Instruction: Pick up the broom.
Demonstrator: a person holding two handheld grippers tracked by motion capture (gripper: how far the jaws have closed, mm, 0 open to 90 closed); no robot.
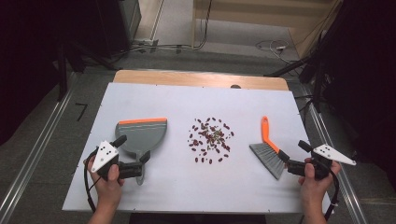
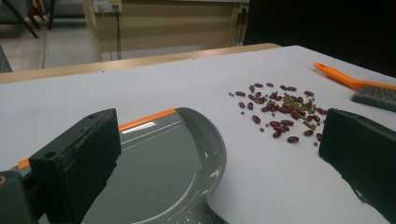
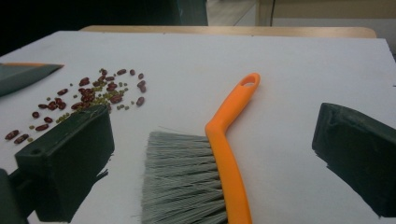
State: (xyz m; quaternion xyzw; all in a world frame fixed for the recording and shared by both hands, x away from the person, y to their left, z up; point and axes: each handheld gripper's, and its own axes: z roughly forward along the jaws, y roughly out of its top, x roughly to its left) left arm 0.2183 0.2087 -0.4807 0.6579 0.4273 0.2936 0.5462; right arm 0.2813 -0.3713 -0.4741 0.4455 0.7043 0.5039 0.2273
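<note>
No readable writing on anything here.
The dustpan (image 1: 142, 135), the brush (image 1: 270, 148) and the white table (image 1: 177, 186) bear no legible label, brand or number; the dots on each gripper's grey plate are plain marks, not text.

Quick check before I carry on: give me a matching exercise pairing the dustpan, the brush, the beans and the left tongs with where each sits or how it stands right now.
Things:
1. dustpan
2. brush
3. beans
4. left tongs

Places or states:
A. scattered in the middle of the white table
B. lying at the right, orange handle pointing away from the person
C. open, at the dustpan's near end, around its handle
D. lying left of the beans, orange edge on its far side

Pairs: 1-D, 2-B, 3-A, 4-C
</note>
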